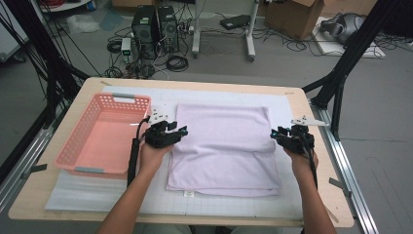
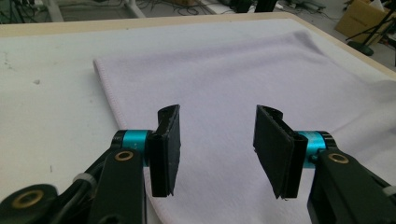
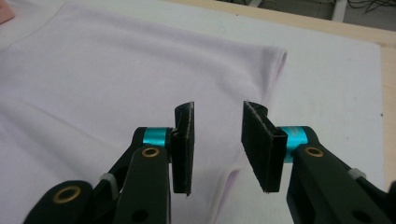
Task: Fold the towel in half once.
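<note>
Work in hand: folding a pale lilac terry towel (image 1: 224, 148), judged from how both grippers flank it.
Towel: lies folded flat at the middle of the high view on the white gridded mat (image 1: 83, 195), itself on the light wooden table (image 1: 29, 204); a second layer edge runs across its lower part.
Left gripper (image 1: 181, 130): at the towel's left edge, centre-left of the high view; jaws stand well apart with nothing between them, hanging over cloth.
Right gripper (image 1: 275, 133): at the towel's right edge; jaws also parted and empty, straddling the hem.
Basket: a salmon-pink slotted plastic basket (image 1: 78, 139) sits at the left of the high view, just beside the left hand.
Risk – uneven pinch: with the layers stacked, a jaw could catch only the top sheet, so the fold would split or drag crooked.
Risk – missed hem: the right gripper sits right on the edge; closing slightly outward would bite mat, not cloth.
Risk – snag: the left gripper's cable trails near the basket rim and might tug it.
Left gripper view adds: the towel's stitched left hem (image 2: 109, 100) and far corner in the upper left – too small to read from above.
Right gripper view adds: the rounded far corner (image 3: 275, 60) at upper right, and a fold line below the jaws.
High view adds: both grippers' spacing and the basket.
</note>
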